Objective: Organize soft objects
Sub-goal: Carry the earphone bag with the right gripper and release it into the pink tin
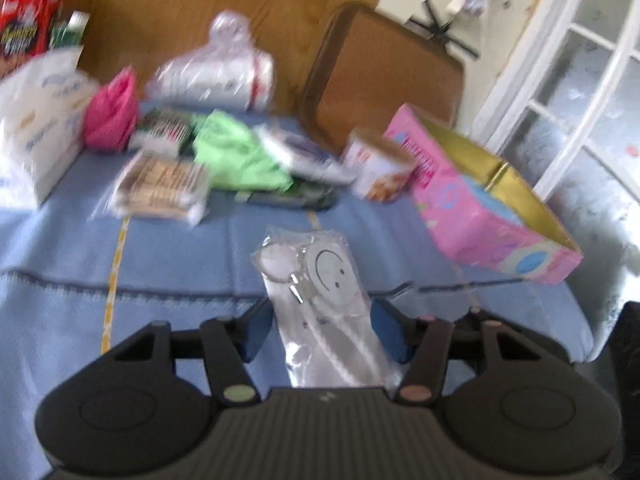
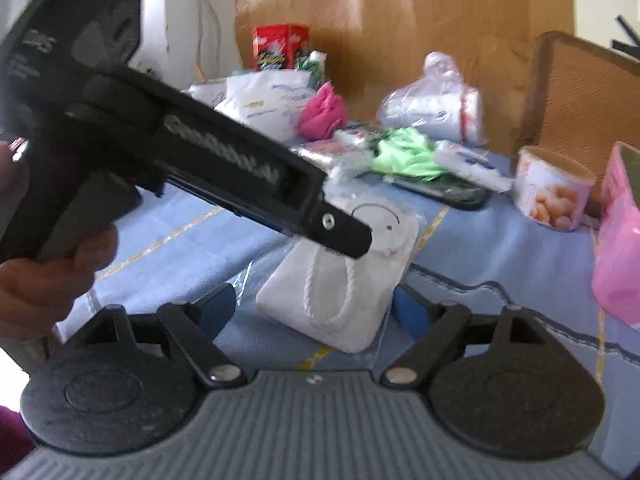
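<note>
While the left gripper (image 1: 322,328) holds a white pouch (image 1: 320,304) in clear wrap, its blue pads pressing the pouch's two sides, the pouch hangs above the blue cloth (image 1: 168,256) with its long axis running away from the camera, the smiley-face end pointing toward the clutter and the cord-loop end nearest the gripper body.

From left to right in the left wrist view: a red box (image 1: 28,24) whose lettering is too blurred to read, a white tissue pack (image 1: 36,128) with faint blue print, a crumpled pink cloth (image 1: 112,116), a bag of wooden clothespins (image 1: 164,188), a green cloth (image 1: 236,156), a paper cup (image 1: 378,170) and a pink box (image 1: 492,208) lined in gold.

In the right wrist view the left gripper's black arm crosses from the upper left, lettered "GenRobot.AI", with a hand (image 2: 44,276) on its handle. The right gripper (image 2: 316,308) stands released, its blue pads spread either side of the pouch's lower end without pressing on it.
</note>
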Demonstrator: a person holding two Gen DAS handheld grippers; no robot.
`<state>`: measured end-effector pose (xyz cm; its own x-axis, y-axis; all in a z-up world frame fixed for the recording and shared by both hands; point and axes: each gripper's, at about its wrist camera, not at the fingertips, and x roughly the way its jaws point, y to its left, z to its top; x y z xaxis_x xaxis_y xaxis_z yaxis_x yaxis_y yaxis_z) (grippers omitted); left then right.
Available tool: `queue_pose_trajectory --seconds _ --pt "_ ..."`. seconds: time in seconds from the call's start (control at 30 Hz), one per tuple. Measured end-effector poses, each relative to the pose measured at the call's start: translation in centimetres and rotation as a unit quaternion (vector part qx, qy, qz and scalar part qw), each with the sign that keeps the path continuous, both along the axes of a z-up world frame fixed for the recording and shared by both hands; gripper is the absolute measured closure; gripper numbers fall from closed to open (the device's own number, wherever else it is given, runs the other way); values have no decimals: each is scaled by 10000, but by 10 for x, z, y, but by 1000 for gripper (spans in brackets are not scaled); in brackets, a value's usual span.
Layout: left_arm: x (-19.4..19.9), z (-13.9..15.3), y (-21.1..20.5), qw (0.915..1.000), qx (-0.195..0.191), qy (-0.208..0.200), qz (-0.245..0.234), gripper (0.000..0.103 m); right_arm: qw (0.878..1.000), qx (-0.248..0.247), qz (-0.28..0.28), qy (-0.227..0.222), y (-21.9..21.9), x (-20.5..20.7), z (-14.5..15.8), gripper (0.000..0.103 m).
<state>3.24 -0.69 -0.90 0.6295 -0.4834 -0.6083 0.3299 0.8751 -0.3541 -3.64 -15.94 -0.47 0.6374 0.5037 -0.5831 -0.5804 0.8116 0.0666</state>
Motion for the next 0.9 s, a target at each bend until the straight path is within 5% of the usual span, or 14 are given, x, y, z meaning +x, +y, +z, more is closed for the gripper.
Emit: queue_pose_trajectory --seconds 0.17,0.27,0.43,0.57,0.7,0.9 --pt "3 34 -16 9986 -97 -471 -218 49 9981 178 -491 -341 -12 1 7 29" --pt "12 54 -36 9966 -257 -572 -533 49 9944 372 -842 -510 -26 9 16 46" --pt "22 70 -73 9921 -131 -839 -928 51 9856 537 -1351 -867 -54 17 33 48" --pt "37 56 -71 9954 83 -720 -631 51 9868 578 -1423 -515 -71 18 26 48" --pt "56 35 -60 9949 696 -688 -261 36 9871 607 -1478 -131 -79 14 15 39" --pt "83 7 -64 9926 772 -321 -879 33 9732 1307 -1770 664 -101 30 5 29"
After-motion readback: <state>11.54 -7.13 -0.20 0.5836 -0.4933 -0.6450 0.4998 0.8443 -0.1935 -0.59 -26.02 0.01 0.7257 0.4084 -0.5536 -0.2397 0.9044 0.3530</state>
